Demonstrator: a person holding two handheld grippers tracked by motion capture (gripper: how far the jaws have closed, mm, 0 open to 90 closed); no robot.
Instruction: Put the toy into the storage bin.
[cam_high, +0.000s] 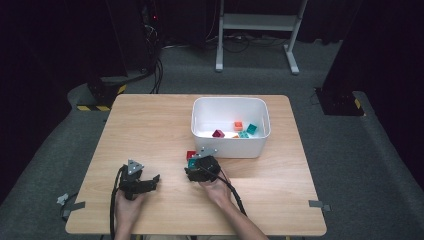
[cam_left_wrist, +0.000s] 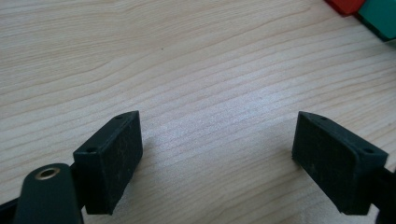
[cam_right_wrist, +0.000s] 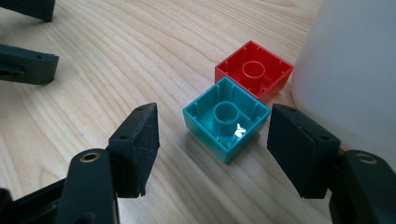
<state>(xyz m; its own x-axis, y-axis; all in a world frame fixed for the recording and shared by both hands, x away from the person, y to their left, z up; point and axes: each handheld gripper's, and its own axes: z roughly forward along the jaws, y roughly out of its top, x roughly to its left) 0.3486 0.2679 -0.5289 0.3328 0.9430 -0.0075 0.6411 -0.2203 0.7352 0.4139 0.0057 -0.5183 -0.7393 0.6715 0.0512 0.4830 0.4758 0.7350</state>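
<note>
Teal block (cam_right_wrist: 226, 119) is sat hollow-side up on the surface (cam_high: 150, 130), touching the red block (cam_right_wrist: 254, 70) by the white bin (cam_high: 231, 127); right gripper (cam_right_wrist: 212, 144) fingers are spread wide around it, nothing gripped yet.

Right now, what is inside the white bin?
In the white bin: a dark red block, an orange block and two teal blocks. Its near wall hides the floor just behind it.
</note>
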